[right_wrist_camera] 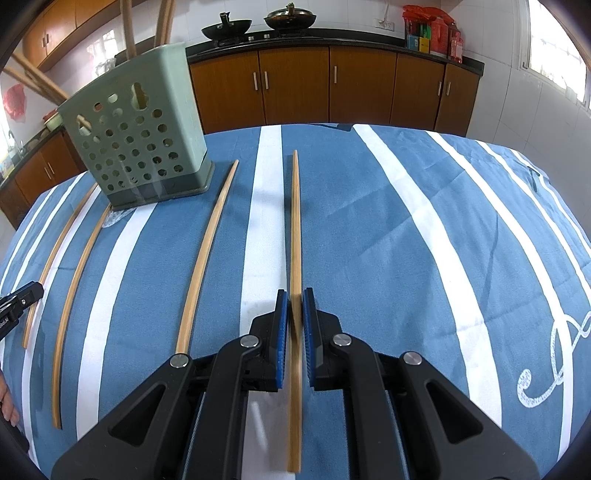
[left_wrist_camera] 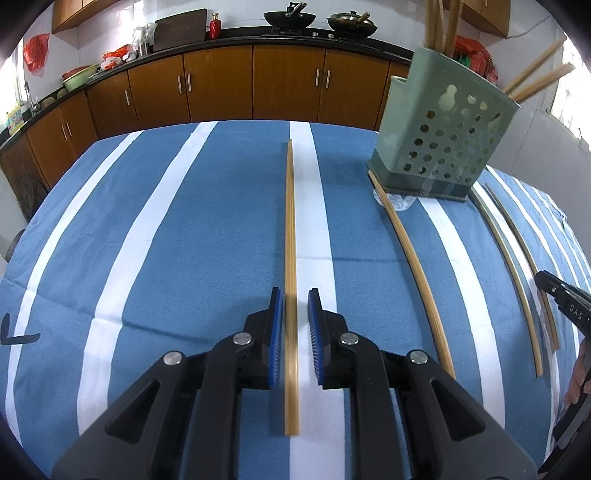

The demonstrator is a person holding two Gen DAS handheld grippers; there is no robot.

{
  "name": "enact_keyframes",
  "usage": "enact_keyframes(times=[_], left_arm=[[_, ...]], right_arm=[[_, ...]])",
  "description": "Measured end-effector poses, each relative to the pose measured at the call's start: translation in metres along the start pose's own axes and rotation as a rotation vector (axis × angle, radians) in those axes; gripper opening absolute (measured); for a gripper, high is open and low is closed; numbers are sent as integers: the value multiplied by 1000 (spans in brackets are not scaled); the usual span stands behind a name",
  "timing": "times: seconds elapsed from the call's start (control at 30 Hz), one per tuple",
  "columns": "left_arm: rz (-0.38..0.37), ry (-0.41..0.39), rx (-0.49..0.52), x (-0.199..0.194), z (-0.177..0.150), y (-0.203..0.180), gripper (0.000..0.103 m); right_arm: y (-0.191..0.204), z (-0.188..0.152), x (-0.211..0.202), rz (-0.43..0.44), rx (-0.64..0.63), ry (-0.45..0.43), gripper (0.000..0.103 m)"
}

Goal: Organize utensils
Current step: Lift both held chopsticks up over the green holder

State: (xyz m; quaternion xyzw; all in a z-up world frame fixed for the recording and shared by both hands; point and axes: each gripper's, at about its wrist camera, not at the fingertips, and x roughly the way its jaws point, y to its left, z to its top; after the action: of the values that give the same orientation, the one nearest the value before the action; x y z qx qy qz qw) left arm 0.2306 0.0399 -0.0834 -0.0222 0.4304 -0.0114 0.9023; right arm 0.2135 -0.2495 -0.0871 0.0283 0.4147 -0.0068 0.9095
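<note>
Several bamboo chopsticks lie lengthwise on a blue-and-white striped tablecloth [left_wrist_camera: 166, 229]. My left gripper [left_wrist_camera: 295, 295] is open, its blue pads on either side of one chopstick [left_wrist_camera: 290, 221] without touching it. My right gripper [right_wrist_camera: 294, 293] is narrowly open around another chopstick [right_wrist_camera: 295, 221]; the pads stand close on both sides. A green perforated utensil holder [left_wrist_camera: 439, 133] stands at the far right of the left wrist view and at the far left of the right wrist view [right_wrist_camera: 136, 136], with chopsticks standing in it.
More chopsticks lie beside the holder: one [left_wrist_camera: 413, 258] and two further right [left_wrist_camera: 513, 266] in the left wrist view, three [right_wrist_camera: 207, 251] in the right wrist view. Brown kitchen cabinets [left_wrist_camera: 221, 85] and woks [left_wrist_camera: 290, 18] stand beyond the table edge.
</note>
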Motion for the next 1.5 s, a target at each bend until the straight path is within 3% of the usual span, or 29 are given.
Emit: enact_keyframes(times=[0.4, 0.8, 1.13, 1.5], left_arm=[[-14, 3, 0, -11, -5, 1, 8], [-93, -243, -40, -88, 33, 4, 8], [-107, -300, -31, -107, 53, 3, 8], [-172, -425, 32, -168, 91, -7, 8]], right_arm=[[-4, -4, -10, 26, 9, -26, 7], [-14, 25, -81, 64, 69, -301, 7], [-11, 35, -94, 80, 61, -351, 7], [-2, 76, -164, 182, 49, -527, 7]])
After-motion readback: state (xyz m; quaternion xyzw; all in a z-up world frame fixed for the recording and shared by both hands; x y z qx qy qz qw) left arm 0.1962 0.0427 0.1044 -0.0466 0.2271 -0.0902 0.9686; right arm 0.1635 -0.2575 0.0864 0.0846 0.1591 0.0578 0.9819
